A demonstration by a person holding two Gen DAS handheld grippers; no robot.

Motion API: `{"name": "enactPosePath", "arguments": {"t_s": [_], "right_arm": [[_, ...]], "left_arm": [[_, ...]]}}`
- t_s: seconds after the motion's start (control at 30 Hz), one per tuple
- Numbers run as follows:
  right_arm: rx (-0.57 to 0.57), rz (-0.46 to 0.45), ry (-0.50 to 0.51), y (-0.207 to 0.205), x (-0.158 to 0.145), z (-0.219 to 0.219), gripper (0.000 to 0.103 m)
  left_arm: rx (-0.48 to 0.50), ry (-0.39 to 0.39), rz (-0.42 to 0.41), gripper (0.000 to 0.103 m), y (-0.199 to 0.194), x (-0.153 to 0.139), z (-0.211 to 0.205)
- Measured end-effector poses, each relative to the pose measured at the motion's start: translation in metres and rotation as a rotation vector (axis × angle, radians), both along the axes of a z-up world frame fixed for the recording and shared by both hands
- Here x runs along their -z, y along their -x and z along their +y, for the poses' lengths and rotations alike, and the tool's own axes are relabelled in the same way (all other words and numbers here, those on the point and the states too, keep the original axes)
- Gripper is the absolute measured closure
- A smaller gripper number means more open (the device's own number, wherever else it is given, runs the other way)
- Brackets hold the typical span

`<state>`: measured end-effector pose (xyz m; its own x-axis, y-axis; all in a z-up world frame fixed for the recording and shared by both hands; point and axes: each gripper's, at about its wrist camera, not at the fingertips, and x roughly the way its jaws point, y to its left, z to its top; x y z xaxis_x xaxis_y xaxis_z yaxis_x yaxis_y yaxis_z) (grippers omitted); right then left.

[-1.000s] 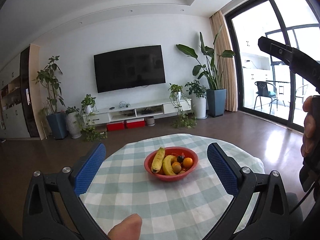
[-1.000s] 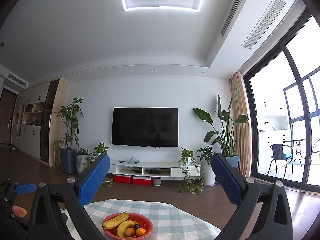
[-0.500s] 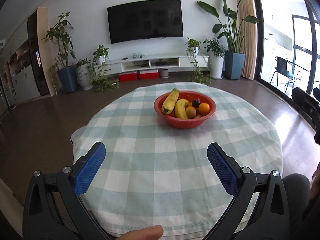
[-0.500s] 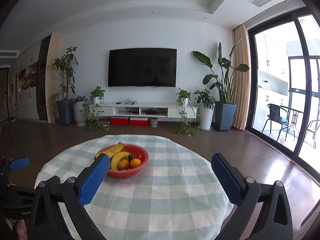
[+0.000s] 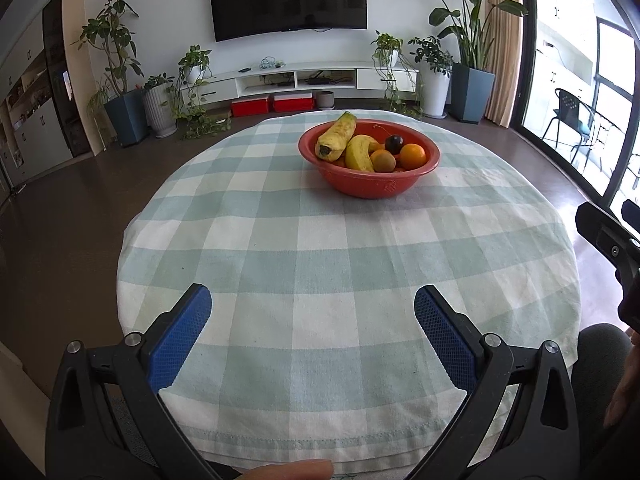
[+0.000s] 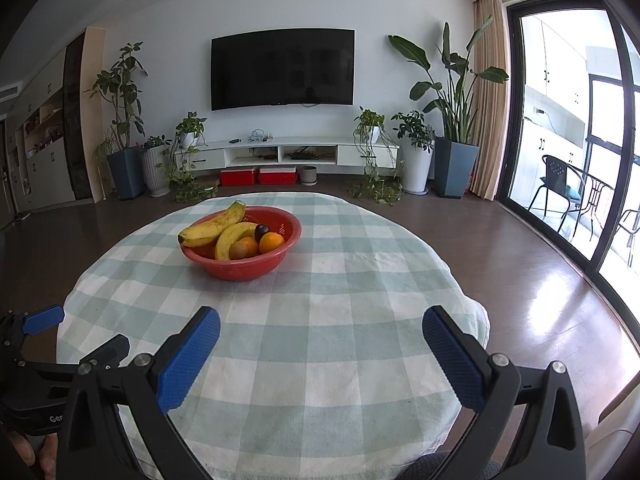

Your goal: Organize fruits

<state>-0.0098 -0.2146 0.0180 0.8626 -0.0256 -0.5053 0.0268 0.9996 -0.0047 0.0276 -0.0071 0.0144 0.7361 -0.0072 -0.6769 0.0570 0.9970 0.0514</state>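
Both grippers are being held open above the near part of the table, nothing between the fingers.

The left gripper and the right gripper are being kept well apart from the red bowl, which is standing ahead of them on the checked tablecloth. Two bananas, an orange and a dark plum are being carried in the bowl.

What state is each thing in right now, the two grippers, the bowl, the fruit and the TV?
left gripper: open, empty, above the tablecloth.
right gripper: open, empty.
red bowl: upright on the cloth.
bananas: unpeeled, in the bowl.
orange: whole, in the bowl.
TV: off.
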Motion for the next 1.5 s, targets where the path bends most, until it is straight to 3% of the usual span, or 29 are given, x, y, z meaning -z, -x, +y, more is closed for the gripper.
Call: {"name": "enactPosePath", "arguments": {"t_s": [0.43,1.5], "right_arm": [[-0.016,0.062,-0.011,-0.006,0.009,0.003,0.0],[-0.021,0.098,-0.017,-0.004,0.018,0.006,0.0]], "left_arm": [[0.003,0.014,0.041,0.0,-0.005,0.012,0.001],[0.013,0.023,0.048,0.0,-0.003,0.017,-0.001]]}}
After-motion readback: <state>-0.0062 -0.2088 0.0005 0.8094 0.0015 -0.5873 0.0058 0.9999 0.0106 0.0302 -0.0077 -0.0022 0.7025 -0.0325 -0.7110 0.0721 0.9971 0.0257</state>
